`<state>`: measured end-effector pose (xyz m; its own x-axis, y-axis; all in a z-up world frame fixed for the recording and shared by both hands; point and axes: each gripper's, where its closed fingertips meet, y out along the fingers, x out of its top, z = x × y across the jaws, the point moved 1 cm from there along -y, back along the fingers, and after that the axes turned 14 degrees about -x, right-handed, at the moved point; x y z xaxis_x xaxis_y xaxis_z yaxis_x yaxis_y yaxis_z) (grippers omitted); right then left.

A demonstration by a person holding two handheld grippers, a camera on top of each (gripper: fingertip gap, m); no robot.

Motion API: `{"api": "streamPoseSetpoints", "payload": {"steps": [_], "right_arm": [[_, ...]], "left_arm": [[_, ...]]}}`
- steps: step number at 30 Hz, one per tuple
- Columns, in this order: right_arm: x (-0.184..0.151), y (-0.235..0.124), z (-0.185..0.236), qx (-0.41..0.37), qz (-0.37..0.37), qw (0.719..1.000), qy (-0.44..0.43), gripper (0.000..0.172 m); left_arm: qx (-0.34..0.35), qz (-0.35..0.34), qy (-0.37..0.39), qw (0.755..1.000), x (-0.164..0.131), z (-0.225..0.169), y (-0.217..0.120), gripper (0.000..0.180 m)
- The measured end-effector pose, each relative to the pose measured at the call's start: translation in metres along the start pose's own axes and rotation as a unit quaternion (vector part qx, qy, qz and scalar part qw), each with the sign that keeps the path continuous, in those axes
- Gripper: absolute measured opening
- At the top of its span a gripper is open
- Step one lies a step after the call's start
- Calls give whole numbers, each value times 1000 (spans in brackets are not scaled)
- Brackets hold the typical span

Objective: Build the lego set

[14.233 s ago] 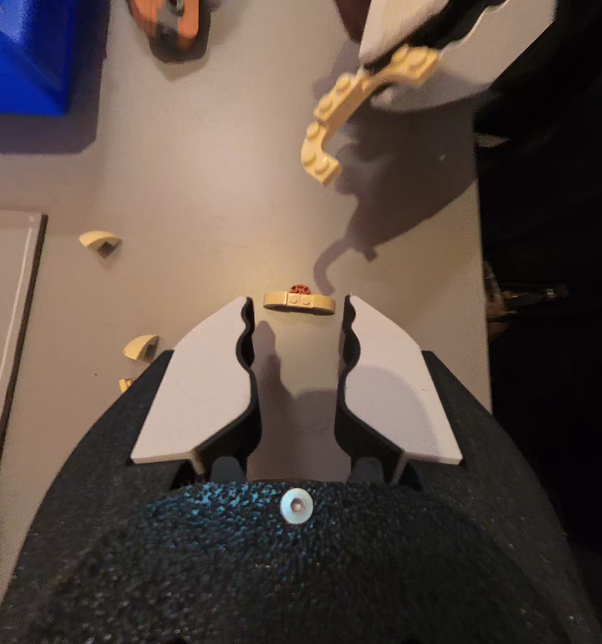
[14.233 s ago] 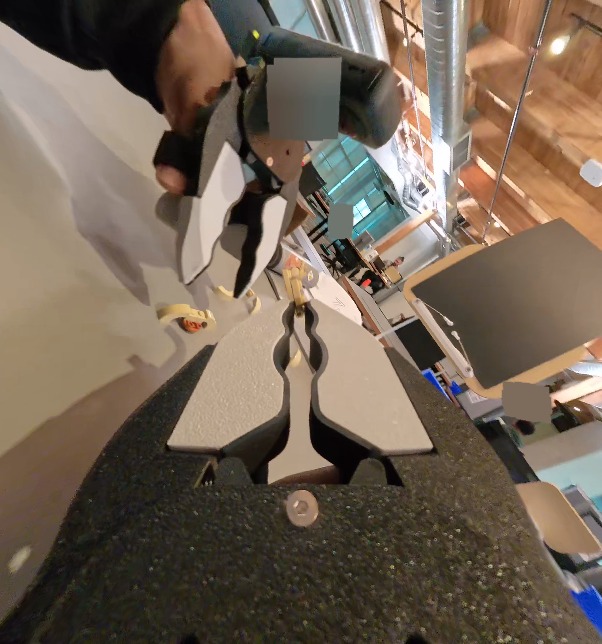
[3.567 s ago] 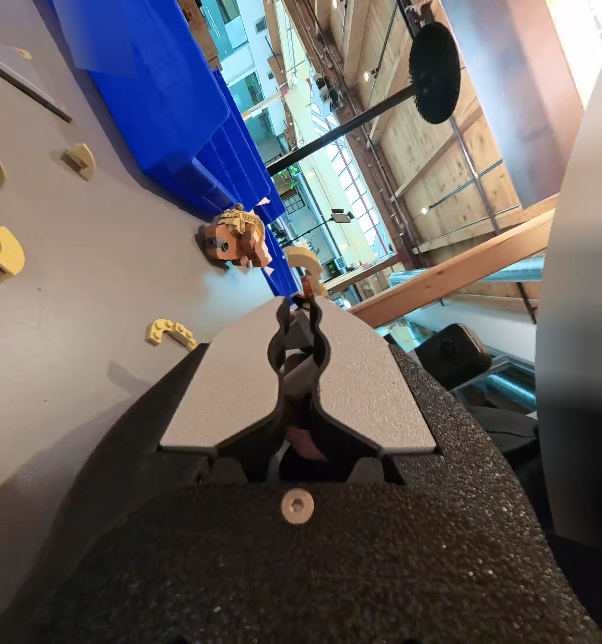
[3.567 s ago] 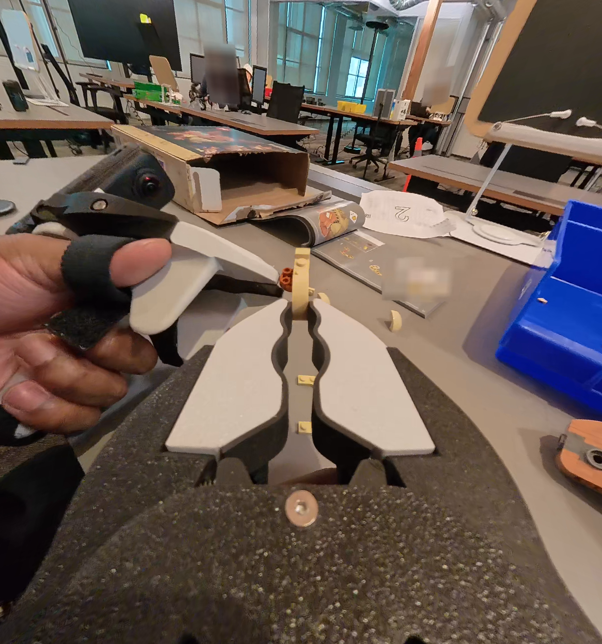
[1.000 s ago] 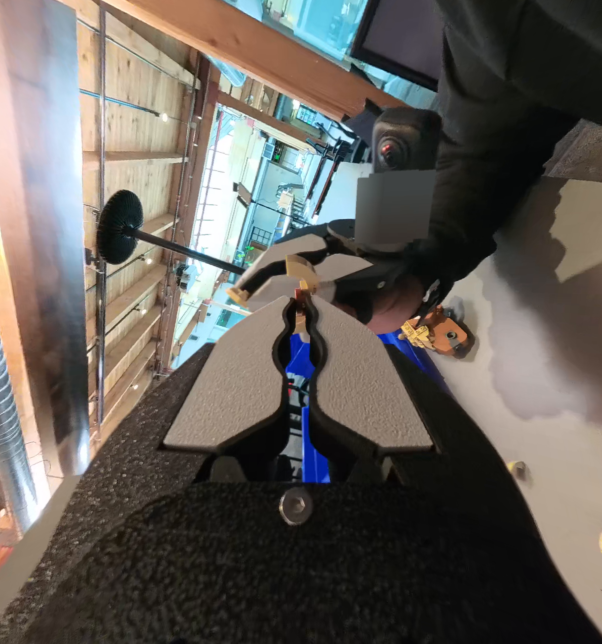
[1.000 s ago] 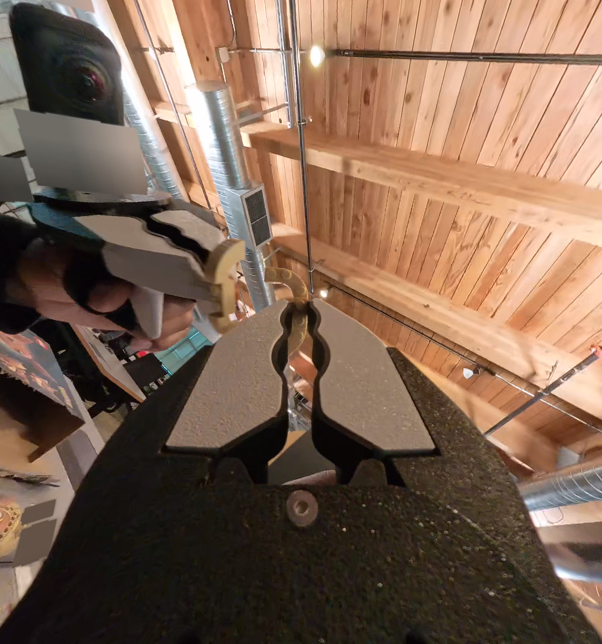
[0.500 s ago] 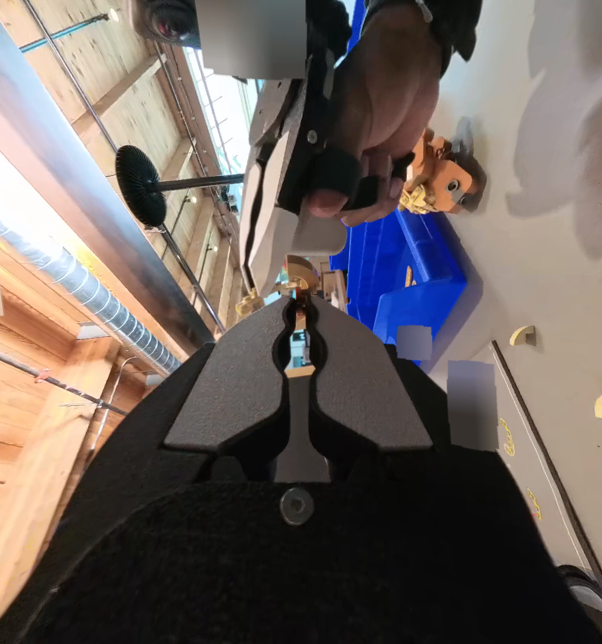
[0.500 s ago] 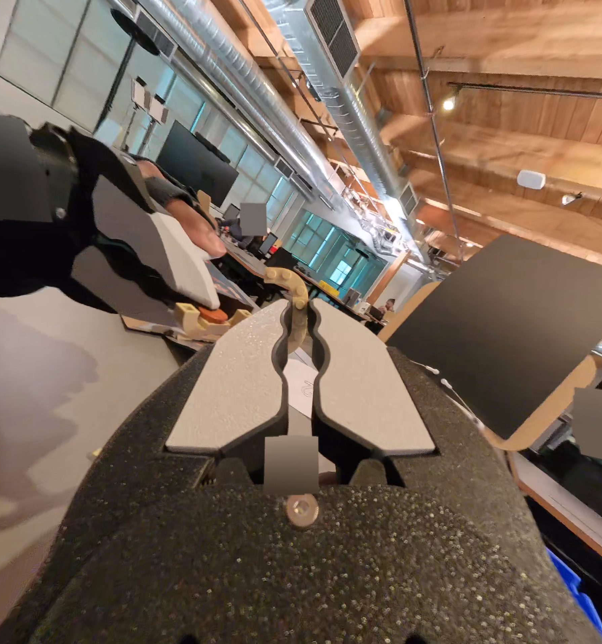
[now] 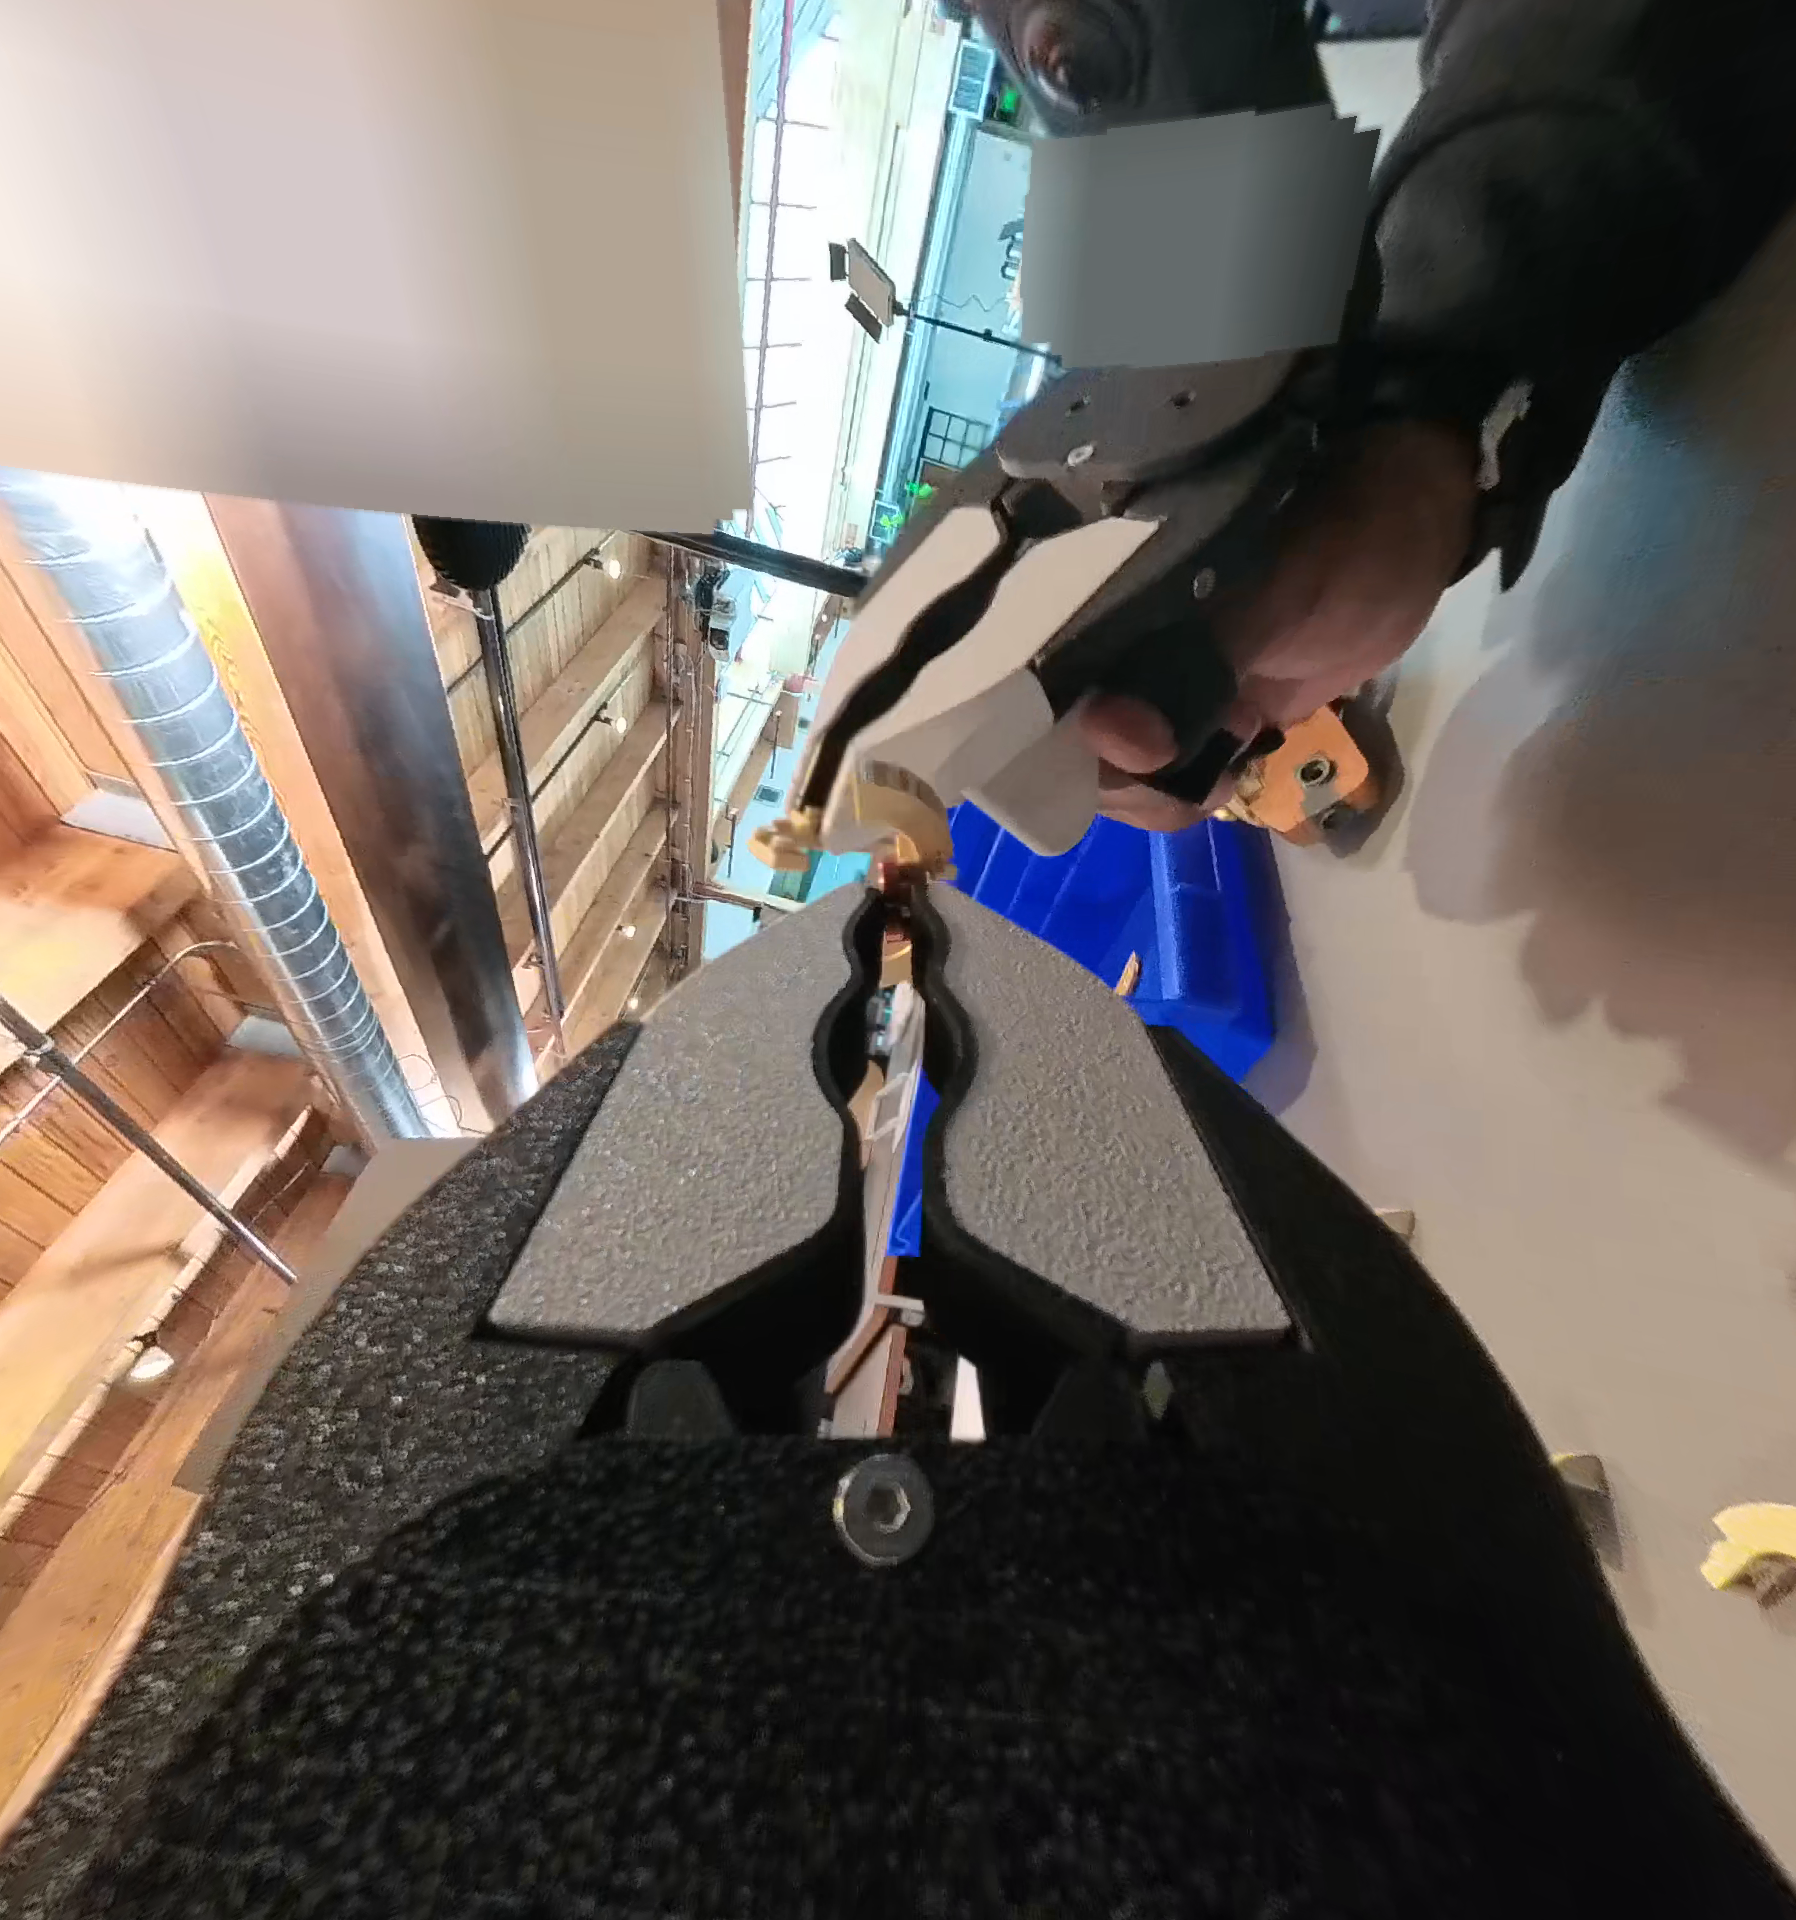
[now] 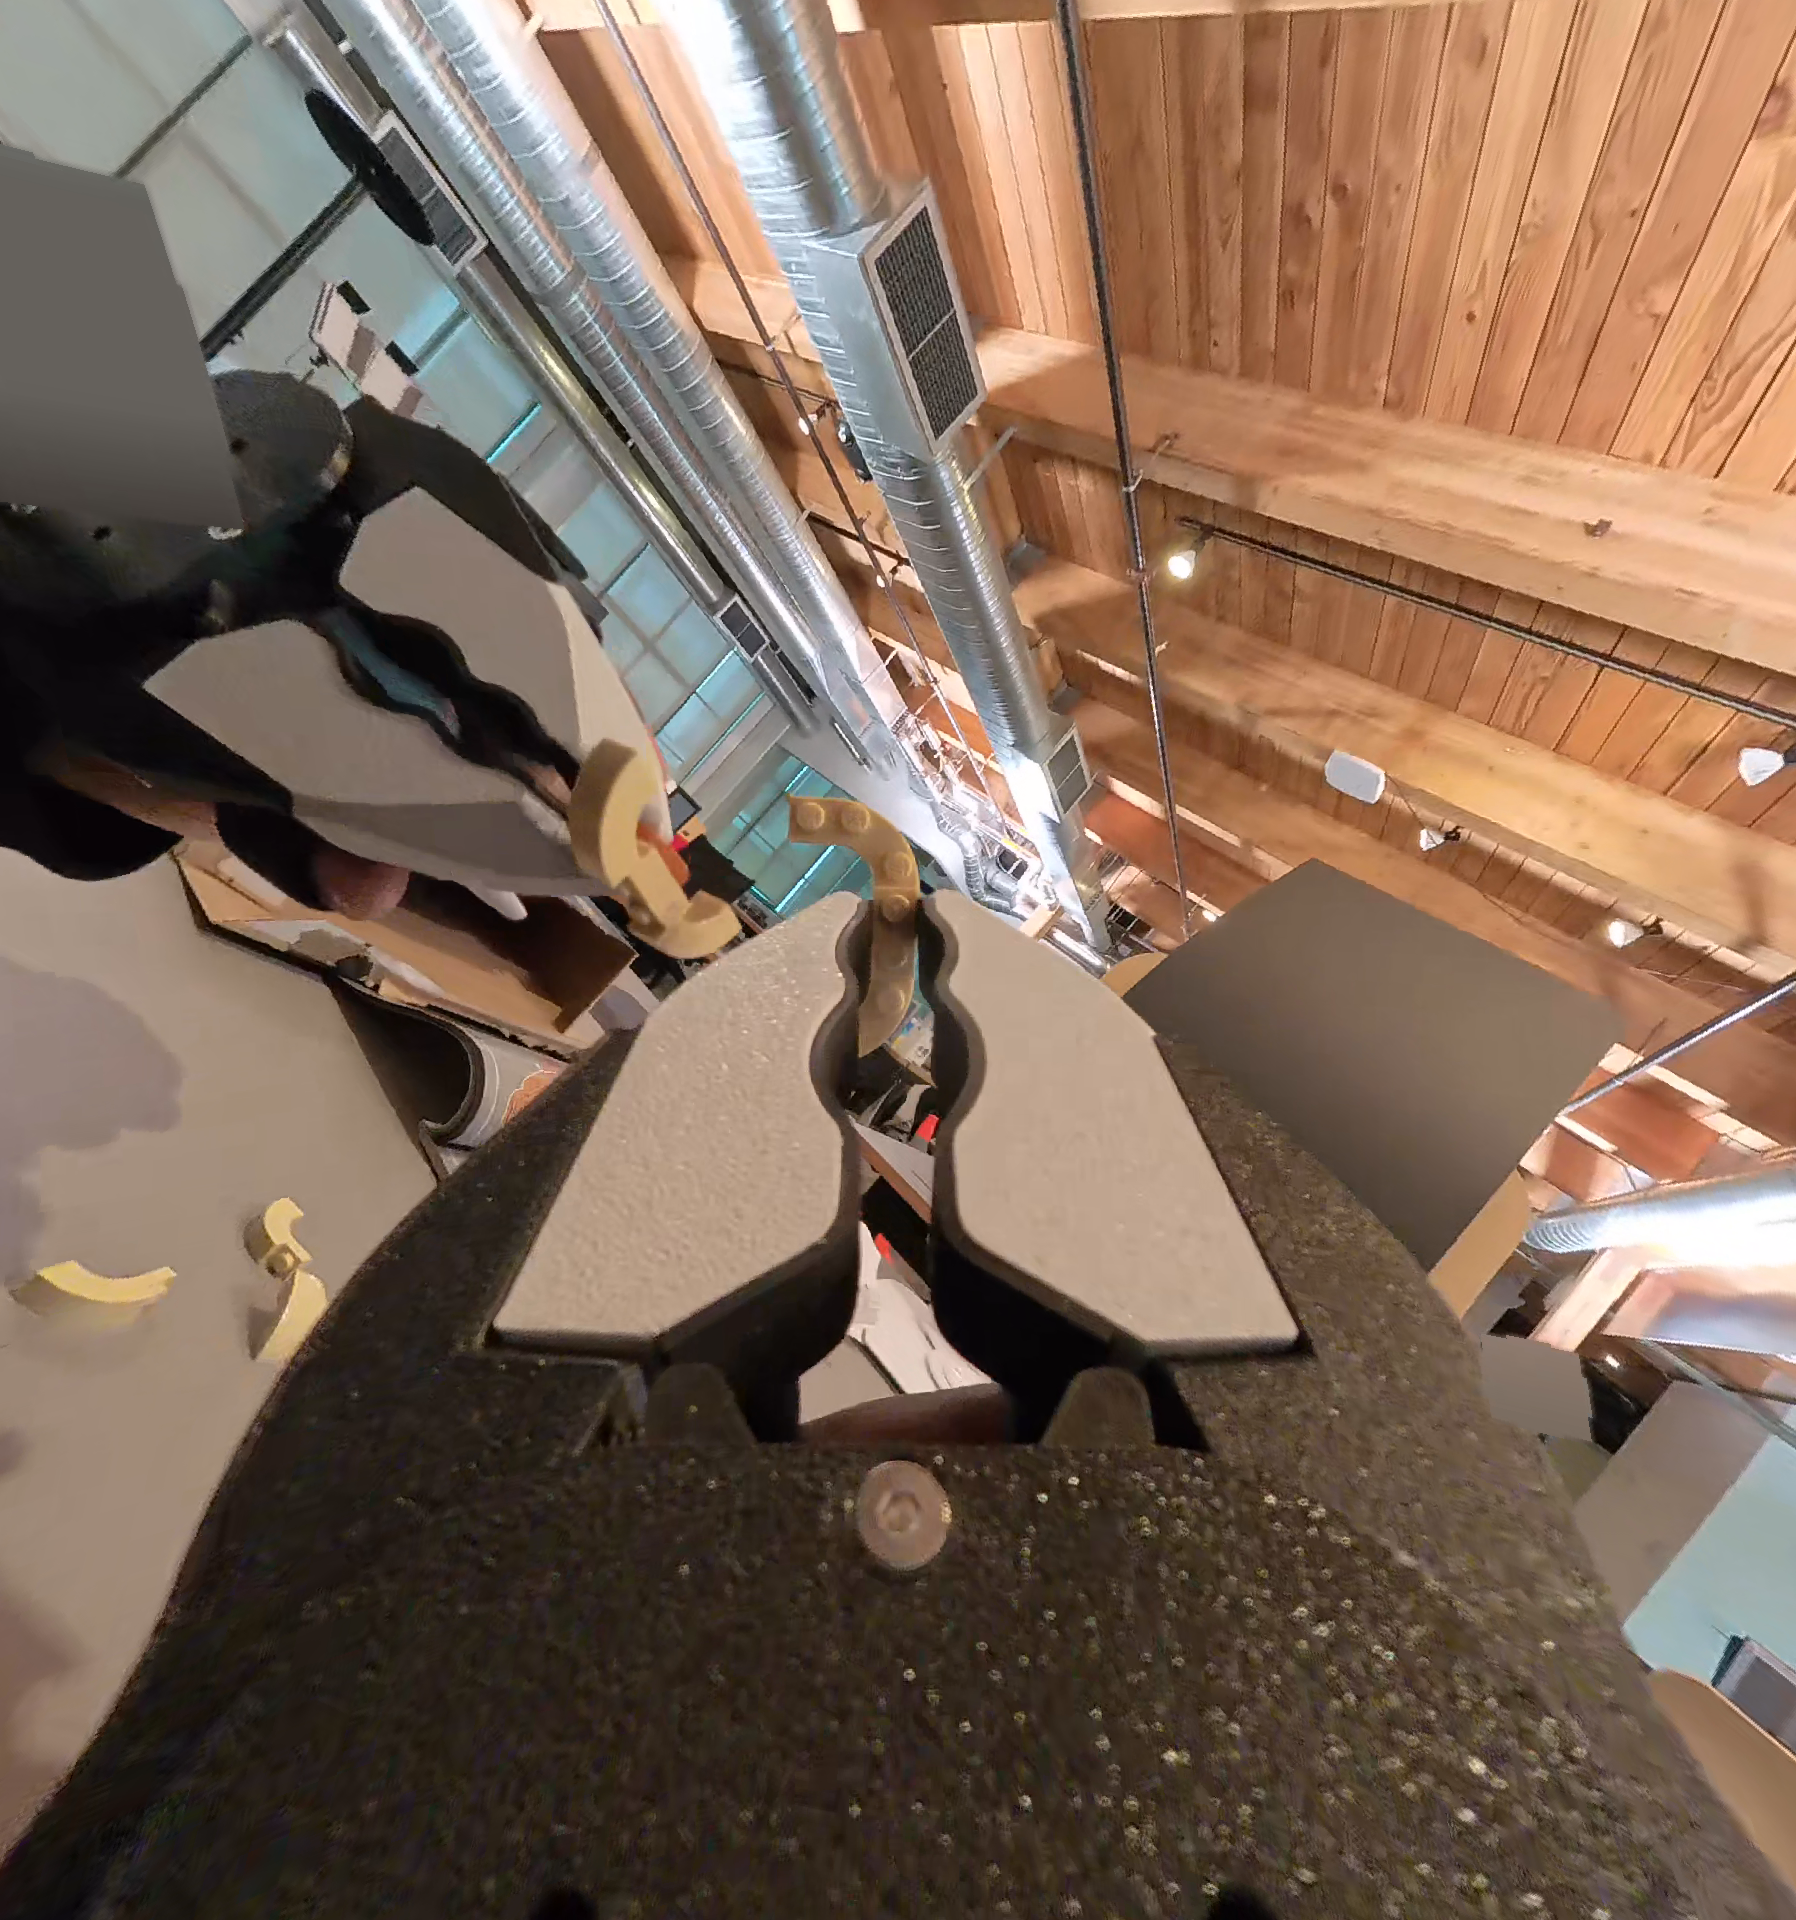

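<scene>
Two views, taken in turn.

Left wrist view: my left gripper [image 9: 896, 899] has its fingers [image 9: 728, 1122] pressed nearly together, pinching a small red-brown piece [image 9: 894, 883] at the very tips. The tan arch [image 9: 899, 821] joined to it stands just above them. My right gripper [image 9: 811, 810] reaches in from the upper right, carried by my hand [image 9: 1330, 613], and a studded tan end [image 9: 780, 836] pokes out at its tip. Half a second ago that gripper hung down from the top centre; now it lies slanted and its tip overlaps the arch. I cannot tell whether the pieces touch. Right of centre is a blue bin [image 9: 1164, 935], and behind my hand an orange-brown build [image 9: 1309, 779] sits on the desk [image 9: 1496, 1039]. One loose tan arch piece [image 9: 1782, 1558] lies at lower right.

Right wrist view: my right fingers [image 10: 1060, 1143] are closed on a curved tan plate [image 10: 889, 935], clamped low on its length, with the studded bend rising above the tips. The left gripper comes in from the left, middle height, with the arch held on edge and an orange bit beside it. Half a second ago the arch sat lower and flatter; now it is just beside my plate, with a sliver of background between. Two loose tan bits [image 10: 94, 1288] lie on the desk at lower left.
</scene>
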<state>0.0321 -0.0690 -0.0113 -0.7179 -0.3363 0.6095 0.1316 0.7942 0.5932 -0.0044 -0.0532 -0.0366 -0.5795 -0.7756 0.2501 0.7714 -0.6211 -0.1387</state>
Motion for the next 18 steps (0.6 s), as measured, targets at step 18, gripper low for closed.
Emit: {"api": "streamPoseSetpoints", "payload": {"steps": [18], "right_arm": [[-38,-21,30,88,7,968,-235,7]], "left_arm": [[-32,-7,-71,997,-20,-7,-2,4]]}}
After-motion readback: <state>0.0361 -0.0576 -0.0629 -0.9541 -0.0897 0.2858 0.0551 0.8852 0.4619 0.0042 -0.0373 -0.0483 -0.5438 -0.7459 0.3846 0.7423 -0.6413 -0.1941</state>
